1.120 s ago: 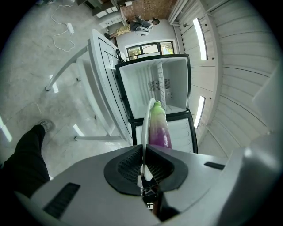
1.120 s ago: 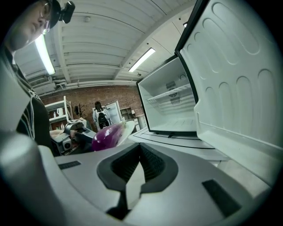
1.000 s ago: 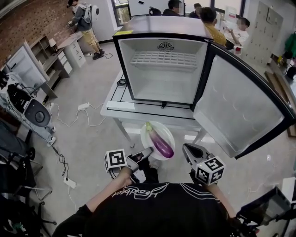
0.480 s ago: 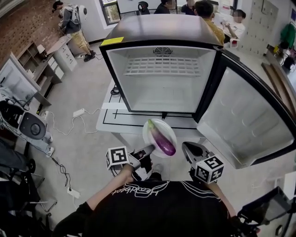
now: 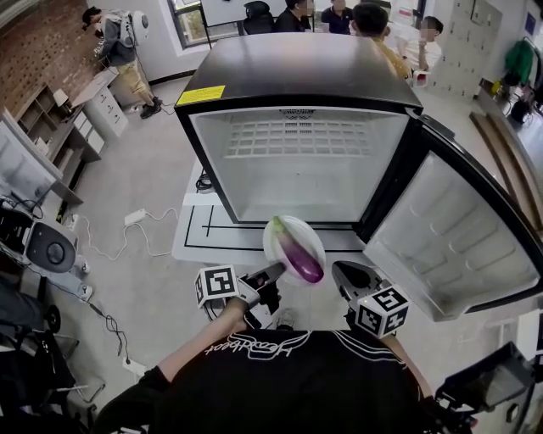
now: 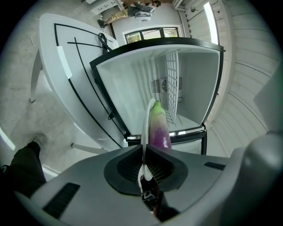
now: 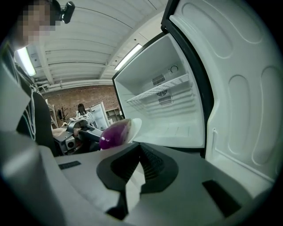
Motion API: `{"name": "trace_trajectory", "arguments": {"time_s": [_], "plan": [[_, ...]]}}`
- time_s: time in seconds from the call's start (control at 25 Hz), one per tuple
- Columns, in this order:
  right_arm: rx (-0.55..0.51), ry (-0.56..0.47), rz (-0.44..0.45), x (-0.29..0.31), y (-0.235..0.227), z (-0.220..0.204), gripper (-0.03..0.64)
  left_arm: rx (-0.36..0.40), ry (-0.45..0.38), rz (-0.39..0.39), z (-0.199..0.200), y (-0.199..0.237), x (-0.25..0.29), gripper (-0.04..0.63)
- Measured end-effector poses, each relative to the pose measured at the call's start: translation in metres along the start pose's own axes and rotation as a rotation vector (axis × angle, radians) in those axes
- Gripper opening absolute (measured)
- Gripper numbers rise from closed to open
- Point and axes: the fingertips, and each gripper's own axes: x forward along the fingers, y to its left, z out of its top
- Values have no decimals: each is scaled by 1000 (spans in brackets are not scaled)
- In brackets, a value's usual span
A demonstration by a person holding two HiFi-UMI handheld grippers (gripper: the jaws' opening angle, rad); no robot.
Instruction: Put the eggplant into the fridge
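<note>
Head view shows left gripper [image 5: 273,273] and right gripper [image 5: 338,269] both clamping the plate [image 5: 273,247] with the eggplant [image 5: 299,254] before the open fridge [image 5: 297,169], which next needs sliding inside.

I count one eggplant [image 5: 299,252] and one white plate [image 5: 273,250]. There is one fridge [image 5: 297,63], with one door [image 5: 450,246], one wire shelf [image 5: 297,137] inside and one yellow label [image 5: 201,94] on its top. One white bench [image 5: 191,242] stands under it. I have two claws, my left claw [image 5: 270,273] and my right claw [image 5: 344,275], each with one marker cube [image 5: 215,286] (so two cubes in all). One person [image 5: 114,42] is by the brick wall, and I make out four people behind the fridge [image 5: 373,17].
</note>
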Motion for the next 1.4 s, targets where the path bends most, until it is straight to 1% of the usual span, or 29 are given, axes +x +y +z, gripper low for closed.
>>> {"name": "trace_trajectory", "arguments": {"time_s": [0.36,0.56,0.72,0.88,1.04,1.16,1.4], "plan": [[23,-8,-74,7,-20,8,6,-4,27,8,28,4,23,25],[31,-14,-93,11,-27,10,6,9,30,16,41,7,38,25],[31,-30,-112,15,-33,19,6,29,27,25,56,7,51,25],[35,-31,-115,19,-36,19,6,46,17,43,68,12,65,25],[46,-38,-114,27,-41,21,6,76,-19,82,84,20,77,25],[59,-52,-102,36,-41,29,6,75,-39,108,95,26,87,25],[36,-61,-82,49,-43,36,6,83,-49,134,108,35,108,25]]}}
